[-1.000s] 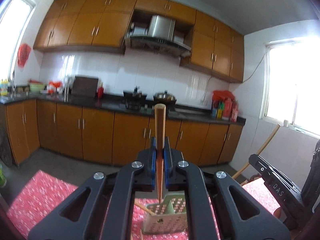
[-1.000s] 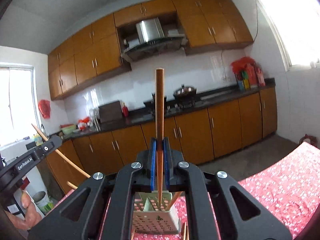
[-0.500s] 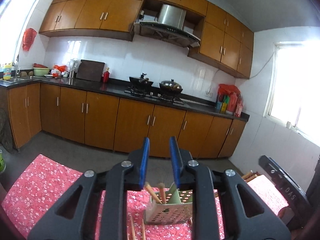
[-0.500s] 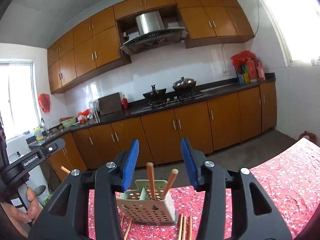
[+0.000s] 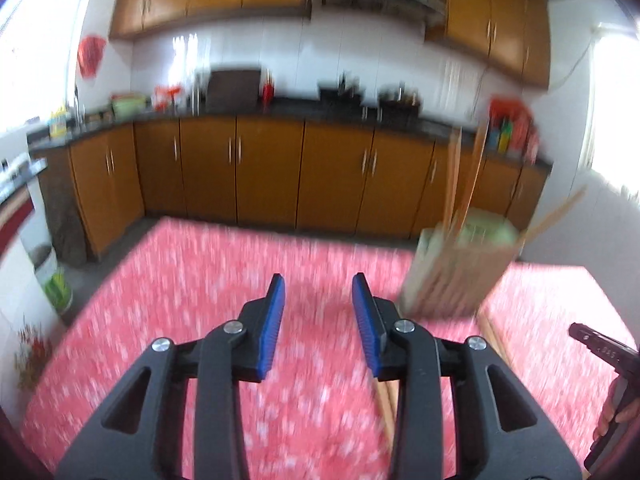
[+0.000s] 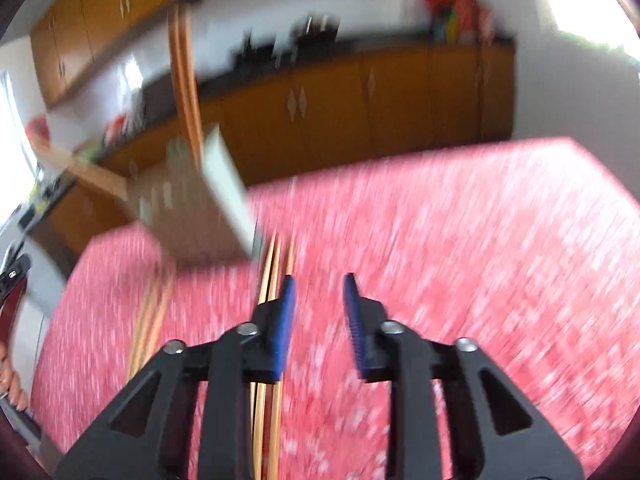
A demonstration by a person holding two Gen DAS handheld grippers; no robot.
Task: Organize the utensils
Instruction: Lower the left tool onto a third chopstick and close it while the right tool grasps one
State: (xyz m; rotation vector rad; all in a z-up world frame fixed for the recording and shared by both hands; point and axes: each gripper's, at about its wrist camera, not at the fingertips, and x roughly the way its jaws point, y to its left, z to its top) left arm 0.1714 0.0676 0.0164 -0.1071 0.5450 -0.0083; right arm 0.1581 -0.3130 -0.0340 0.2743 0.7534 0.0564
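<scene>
Both views are blurred by motion. A pale green perforated utensil holder (image 5: 460,268) stands on the red flowered tablecloth (image 5: 240,280) with several wooden chopsticks (image 5: 472,176) upright in it. My left gripper (image 5: 318,284) hangs over bare cloth to the holder's left; its jaws are opening, with nothing between them. In the right wrist view the holder (image 6: 200,204) sits upper left. Loose chopsticks (image 6: 272,264) lie on the cloth just left of my right gripper (image 6: 319,286). The right jaws are closing, and nothing is between them.
More loose chopsticks (image 6: 152,320) lie further left on the cloth, and one (image 5: 382,404) runs under my left gripper's right finger. The other hand's gripper (image 5: 600,350) shows at the right edge. Wooden kitchen cabinets (image 5: 260,172) stand beyond the table's far edge.
Both grippers let go of the chopsticks they held upright; those now stand in the holder. Both hands have dropped and tilted down toward the tablecloth, left gripper swinging left of the holder, right gripper right of it.
</scene>
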